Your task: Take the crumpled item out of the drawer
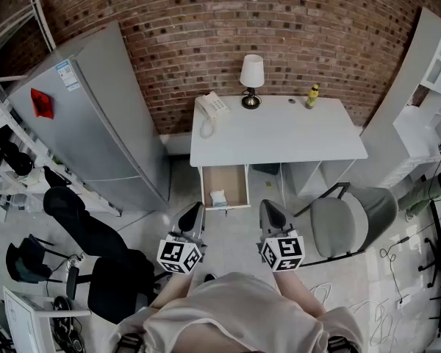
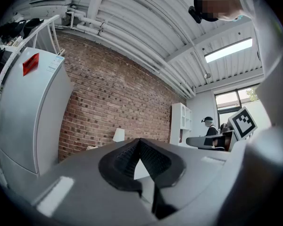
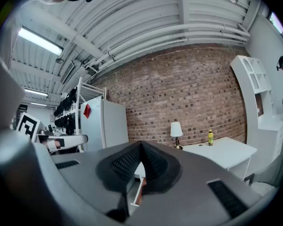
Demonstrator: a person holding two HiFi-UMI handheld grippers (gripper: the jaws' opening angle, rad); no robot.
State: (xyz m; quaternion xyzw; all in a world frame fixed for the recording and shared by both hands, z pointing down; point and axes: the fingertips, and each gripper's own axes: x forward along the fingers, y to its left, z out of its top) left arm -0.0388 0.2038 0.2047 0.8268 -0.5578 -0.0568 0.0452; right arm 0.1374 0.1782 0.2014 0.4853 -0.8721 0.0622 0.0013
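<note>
The white desk (image 1: 279,134) has its wooden drawer (image 1: 226,184) pulled open beneath the left end. A small pale crumpled item (image 1: 218,197) lies at the drawer's front. My left gripper (image 1: 193,210) and right gripper (image 1: 268,208) hover side by side in front of the drawer, close to my body, clear of it and pointing toward the desk. In the left gripper view the left gripper (image 2: 139,142) has its jaws together at the tips with nothing between them. The right gripper (image 3: 141,145) is likewise shut and empty, with the desk (image 3: 221,150) beyond it.
On the desk stand a lamp (image 1: 251,79), a white telephone (image 1: 211,107) and a yellow bottle (image 1: 312,95). A grey fridge (image 1: 95,116) is at left, a grey chair (image 1: 353,215) at right, black chairs (image 1: 88,234) at lower left, a white shelf unit (image 1: 426,87) far right.
</note>
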